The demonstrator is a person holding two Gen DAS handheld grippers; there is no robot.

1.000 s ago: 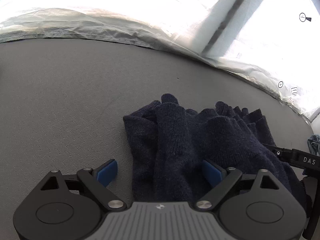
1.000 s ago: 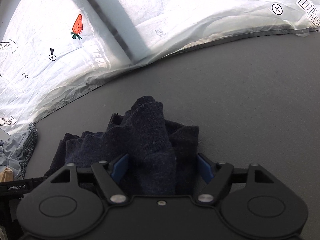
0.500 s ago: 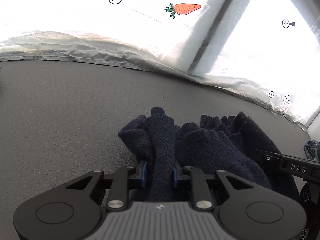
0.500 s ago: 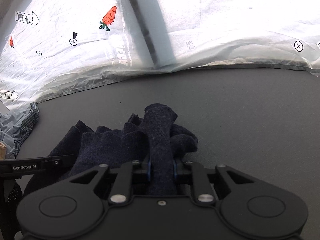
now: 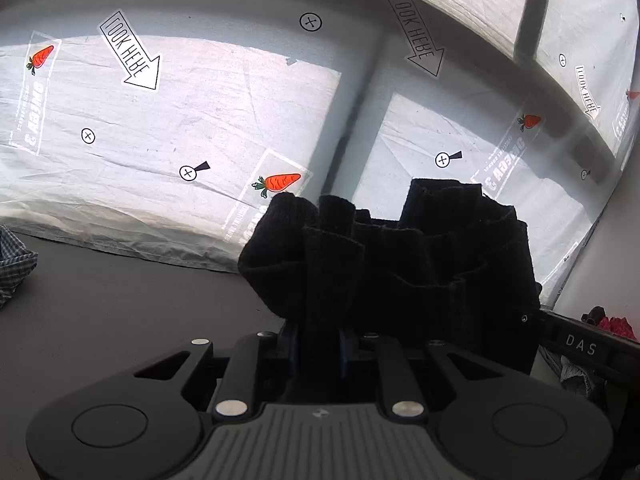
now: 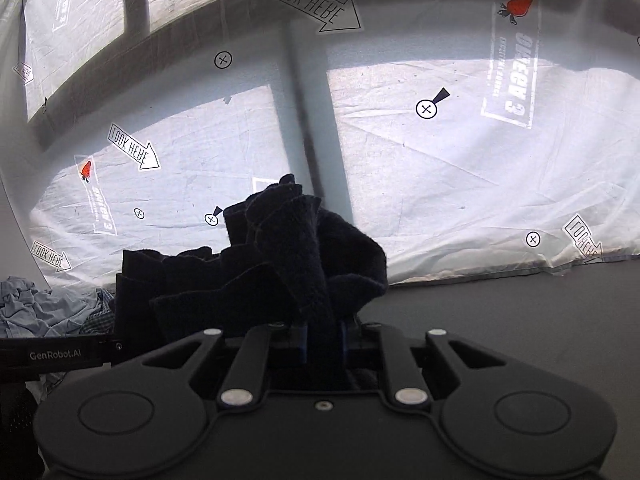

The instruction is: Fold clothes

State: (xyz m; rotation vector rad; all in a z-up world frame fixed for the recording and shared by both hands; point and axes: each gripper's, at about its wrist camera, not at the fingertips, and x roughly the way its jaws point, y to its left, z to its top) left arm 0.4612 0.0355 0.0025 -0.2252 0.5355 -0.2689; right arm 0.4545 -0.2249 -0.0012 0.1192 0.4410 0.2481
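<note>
Left hand-held gripper (image 5: 319,346) and right hand-held gripper (image 6: 324,342) each clamp a narrow pinch of the dark navy knitted garment (image 5: 400,264), bunched in pleats between them, seemingly clear of the grey desk (image 5: 120,300). Risk: the thick knit may slip from so narrow a hold, or sag into uneven folds. Beyond, the crumpled light blue clothes pile (image 6: 44,308) lies near enough to snag.

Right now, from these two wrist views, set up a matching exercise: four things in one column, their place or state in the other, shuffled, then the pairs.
1. left claw
2. dark knit garment
3. checked cloth
4. carrot sticker

A. on the white sheet behind
B. shut on a fold of knit
C. lying at the table's left edge
D. bunched, held by both claws

Pairs: 1-B, 2-D, 3-C, 4-A
</note>
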